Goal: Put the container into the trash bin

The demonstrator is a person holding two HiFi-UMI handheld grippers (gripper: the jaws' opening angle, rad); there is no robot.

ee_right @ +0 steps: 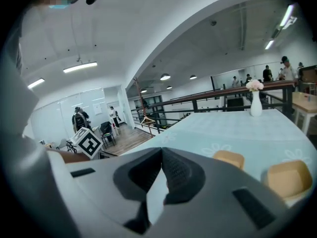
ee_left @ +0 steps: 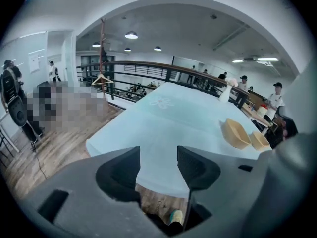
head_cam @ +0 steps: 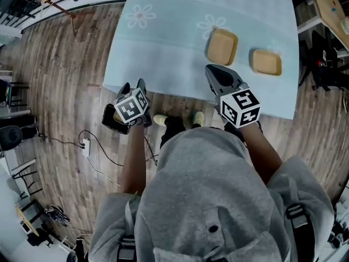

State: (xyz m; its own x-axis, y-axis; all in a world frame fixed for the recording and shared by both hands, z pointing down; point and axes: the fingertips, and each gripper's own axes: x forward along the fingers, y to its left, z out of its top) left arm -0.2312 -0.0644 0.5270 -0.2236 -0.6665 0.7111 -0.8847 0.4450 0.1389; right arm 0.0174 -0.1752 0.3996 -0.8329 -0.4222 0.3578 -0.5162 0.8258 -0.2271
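My left gripper (head_cam: 134,86) hangs at the near edge of the table (head_cam: 163,53), its jaws wide apart with nothing between them. My right gripper (head_cam: 210,69) reaches over that edge with its jaws pressed together, empty. The containers are shallow tan trays, squarish with rounded corners. One container (head_cam: 222,46) lies on the pale blue flowered cloth (head_cam: 163,15) just ahead of my right gripper, and the other container (head_cam: 266,62) sits to its right, near but not touching.
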